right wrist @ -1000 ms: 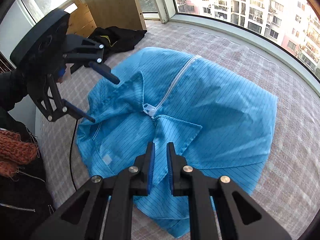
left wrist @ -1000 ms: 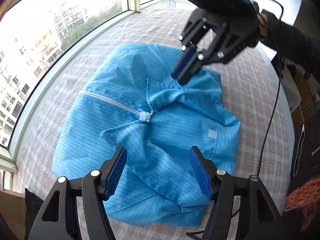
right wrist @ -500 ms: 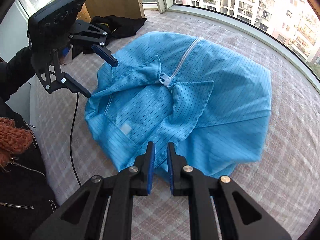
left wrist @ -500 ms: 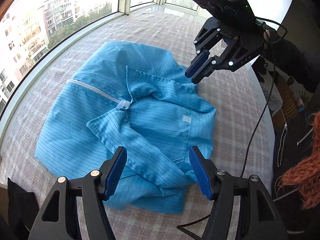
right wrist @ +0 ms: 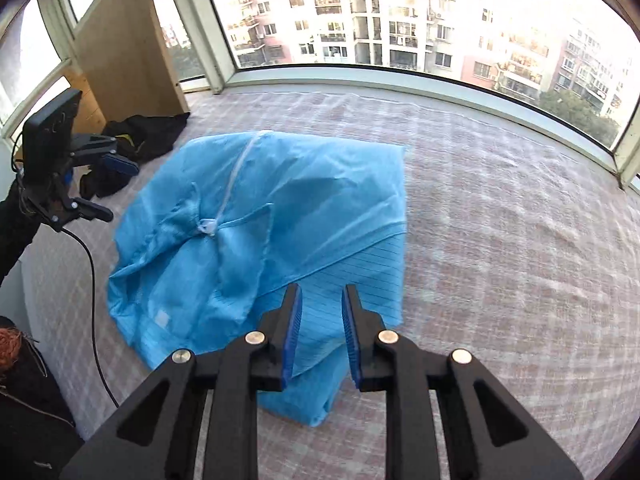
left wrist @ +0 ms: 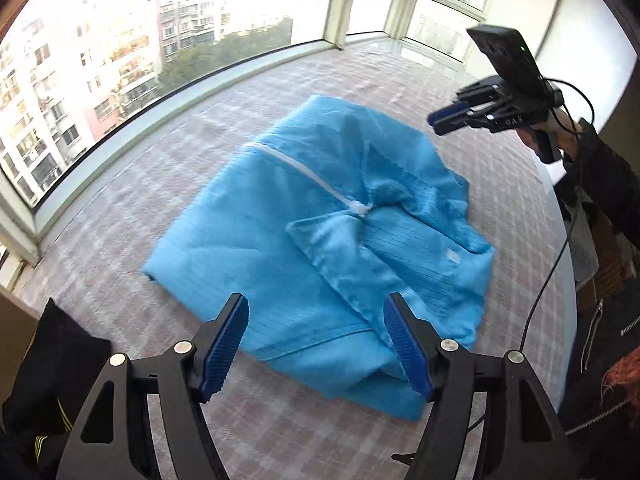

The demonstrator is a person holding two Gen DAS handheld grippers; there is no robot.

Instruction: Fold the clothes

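left tool (left wrist: 316, 344) gaping wide, nothing held, blue jacket (left wrist: 320, 248) hem right under it at 12 o'clock. right tool (right wrist: 320, 320) part open, nothing held, over the other side. zipper (left wrist: 316, 184) axis runs toward 11 o'clock across the checked floor mat (left wrist: 120, 208).

a home, high up in an apartment block: glazed bay window (right wrist: 400, 20) wrapping around a checked pink cloth surface (right wrist: 520, 240), residential towers (left wrist: 60, 92) and treetops outside. plain wooden cabinet (right wrist: 120, 60) in the corner, dark clothing (right wrist: 136, 140) heaped beside it, blue zip-up garment (left wrist: 320, 248) spread out. lived-in, not a shop or lab.
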